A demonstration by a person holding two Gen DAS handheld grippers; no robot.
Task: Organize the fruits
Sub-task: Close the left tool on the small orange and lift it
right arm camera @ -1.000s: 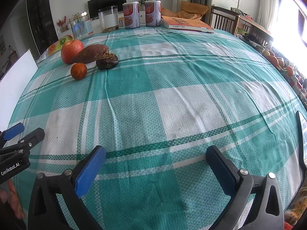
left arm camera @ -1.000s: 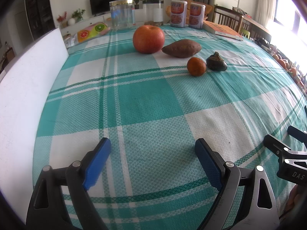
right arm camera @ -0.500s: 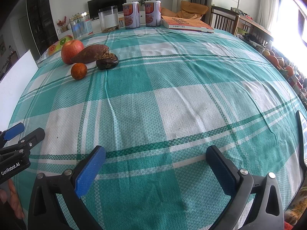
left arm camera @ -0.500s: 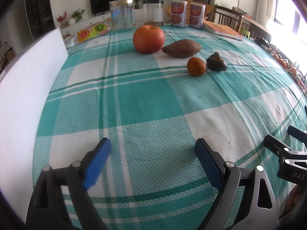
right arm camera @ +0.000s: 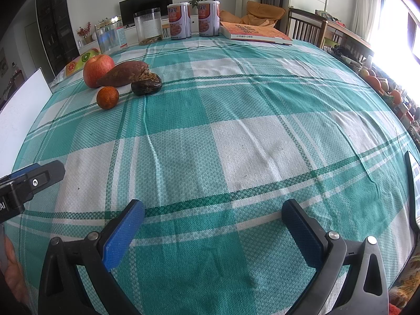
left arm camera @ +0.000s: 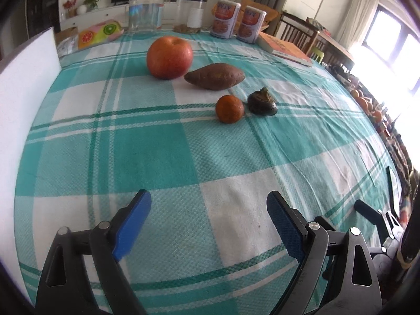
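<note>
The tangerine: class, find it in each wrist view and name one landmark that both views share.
Left wrist: tangerine right of centre, upper half, just left of the dark fruit.
Right wrist: tangerine upper left, in front of the apple.
Shared landmark: the sweet potato behind it.

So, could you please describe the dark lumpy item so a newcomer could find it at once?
On the green checked tablecloth, find the big red apple and the sweet potato beside it. Just nearer sits the dark lumpy item, right of the small orange: the only blackish, wrinkled piece.
</note>
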